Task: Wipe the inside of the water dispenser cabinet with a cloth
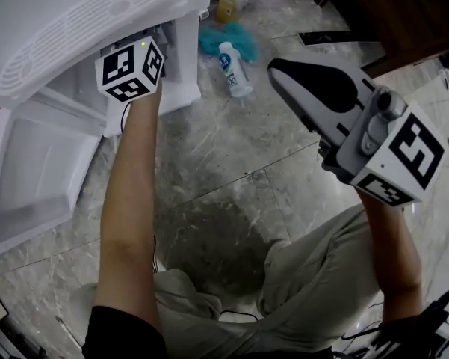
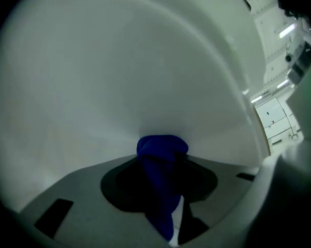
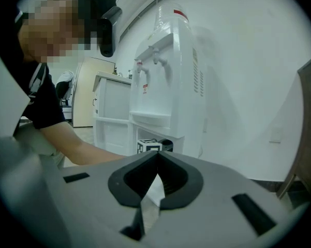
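Observation:
The white water dispenser (image 3: 168, 81) stands with its lower cabinet door (image 1: 30, 163) swung open. My left gripper (image 2: 162, 150) is shut on a dark blue cloth (image 2: 163, 190), and the cloth's bunched end presses against a white inner wall (image 2: 119, 71) of the cabinet. In the head view only its marker cube (image 1: 131, 69) shows at the cabinet opening; the jaws are hidden inside. My right gripper (image 1: 275, 69) hangs in the air to the right of the dispenser, jaws shut with nothing between them, pointing toward the dispenser.
On the marble floor beside the dispenser lie a white bottle with a blue label (image 1: 234, 67), a teal cloth (image 1: 213, 42) and a yellowish bottle (image 1: 230, 2). Dark wooden furniture (image 1: 403, 13) stands at the upper right. The person's knees (image 1: 284, 275) are below.

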Motion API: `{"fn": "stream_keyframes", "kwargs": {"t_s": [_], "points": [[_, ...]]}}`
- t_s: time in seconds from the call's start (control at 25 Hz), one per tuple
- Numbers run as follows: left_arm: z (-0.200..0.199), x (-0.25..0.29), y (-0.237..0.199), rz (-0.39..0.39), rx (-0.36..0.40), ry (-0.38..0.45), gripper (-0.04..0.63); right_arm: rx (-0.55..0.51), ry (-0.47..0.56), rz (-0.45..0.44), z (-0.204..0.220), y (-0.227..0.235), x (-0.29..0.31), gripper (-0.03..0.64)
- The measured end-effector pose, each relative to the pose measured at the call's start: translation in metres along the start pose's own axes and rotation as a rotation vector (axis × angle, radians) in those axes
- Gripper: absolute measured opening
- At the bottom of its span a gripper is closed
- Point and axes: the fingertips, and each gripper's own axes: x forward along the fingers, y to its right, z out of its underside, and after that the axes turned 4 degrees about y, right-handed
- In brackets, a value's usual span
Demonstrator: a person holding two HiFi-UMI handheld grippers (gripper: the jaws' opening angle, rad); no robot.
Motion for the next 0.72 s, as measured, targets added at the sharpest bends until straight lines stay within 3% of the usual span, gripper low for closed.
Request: {"fn": "stream_keyframes", "kwargs": {"t_s": [0.2,0.4,0.56,0.72], "points": [[0.004,0.028,-0.015,0.006,0.025,-0.024,0.15,-0.005,-0.075,-0.11,0.017,-0.034,0.016,-0.002],[0.007,0.002,-0.005,-0.034,0.044,0.01,0.15,-0.004,-0.107,-0.208,0.03,-0.062,0.042,-0.002],[0.028,-0.021,0.006,-0.096,-0.067,0.015,0.15,0.025,-0.15,-0.27,0.04,-0.078,0.058,-0.002],[0.013,0.009,-0.008,-0.064,-0.005,0.021,0.15,-0.031,-0.185,-0.315,0.044,-0.092,0.063,-0.002]]}}
